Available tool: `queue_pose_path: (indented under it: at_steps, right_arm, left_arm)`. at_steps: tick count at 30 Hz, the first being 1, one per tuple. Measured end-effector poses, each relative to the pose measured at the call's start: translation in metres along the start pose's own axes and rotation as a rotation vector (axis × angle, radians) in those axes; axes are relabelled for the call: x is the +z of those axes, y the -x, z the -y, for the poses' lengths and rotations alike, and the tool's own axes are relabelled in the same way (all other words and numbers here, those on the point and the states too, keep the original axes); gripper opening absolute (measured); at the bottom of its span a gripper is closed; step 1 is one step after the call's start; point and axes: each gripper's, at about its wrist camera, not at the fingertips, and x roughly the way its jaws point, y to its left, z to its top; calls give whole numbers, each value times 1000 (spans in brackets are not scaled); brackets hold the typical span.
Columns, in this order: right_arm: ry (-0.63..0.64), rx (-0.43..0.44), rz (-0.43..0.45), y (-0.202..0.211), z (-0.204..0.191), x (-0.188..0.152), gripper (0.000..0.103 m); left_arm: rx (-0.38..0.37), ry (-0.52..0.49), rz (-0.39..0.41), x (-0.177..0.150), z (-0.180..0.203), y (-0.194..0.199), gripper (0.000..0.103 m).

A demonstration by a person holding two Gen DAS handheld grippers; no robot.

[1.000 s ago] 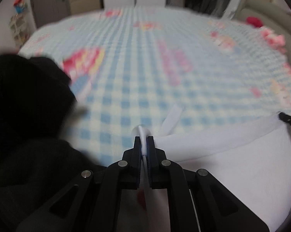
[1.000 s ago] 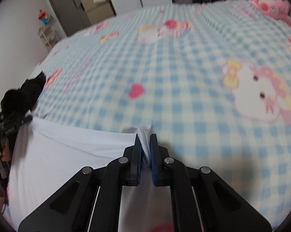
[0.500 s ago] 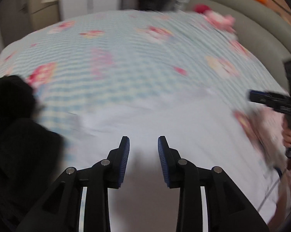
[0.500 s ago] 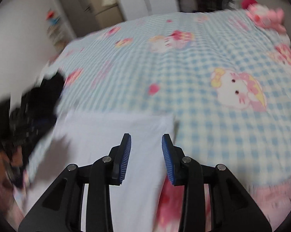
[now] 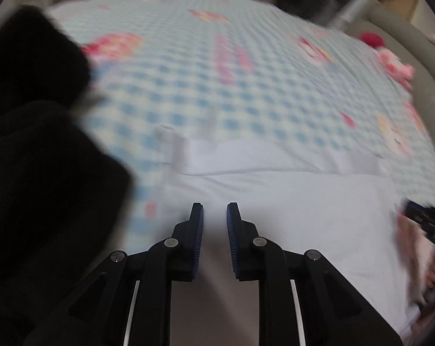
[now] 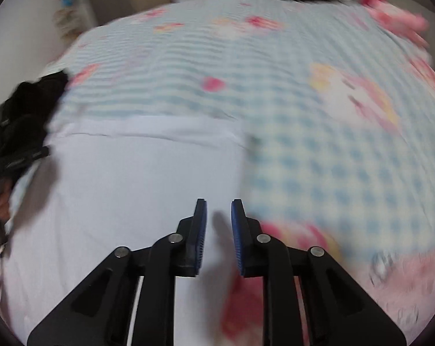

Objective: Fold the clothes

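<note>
A white garment (image 5: 275,201) lies flat on the bed, filling the lower middle of the left wrist view and the lower left of the right wrist view (image 6: 125,187). Its far edge is turned over into a narrow folded band running across the frame. Both views are blurred, so what kind of garment it is cannot be told for sure.

The left gripper (image 5: 215,216) hangs over the white cloth at the bottom centre, its blue-padded jaws a small gap apart and closing, with nothing between them. The right gripper (image 6: 219,213) sits above the garment's right edge, jaws likewise slightly parted and closing on nothing; the cloth shows through the gap below.

A heap of black clothing (image 5: 35,144) fills the left side of the left wrist view, touching or just beside the white garment's left edge. Under everything is the blue-and-white checked bedspread (image 6: 318,158) with pink cartoon prints. A pink plush toy (image 5: 396,66) lies at the upper right.
</note>
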Motion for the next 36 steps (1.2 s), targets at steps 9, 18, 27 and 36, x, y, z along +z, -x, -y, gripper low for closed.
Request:
queue_pose_path:
  at_steps: [9, 18, 27, 36]
  right_arm:
    - [39, -74, -85, -38, -3, 27, 24]
    - [9, 100, 52, 111, -62, -69, 34]
    - [-76, 29, 33, 130, -115, -190, 34]
    - [-84, 89, 29, 173, -111, -243, 36]
  left_arm:
    - [149, 2, 32, 32, -36, 11, 18]
    - [-174, -127, 45, -120, 74, 117, 38]
    - [-151, -132, -43, -243, 139, 120, 38]
    - [-87, -18, 33, -281, 119, 177, 35]
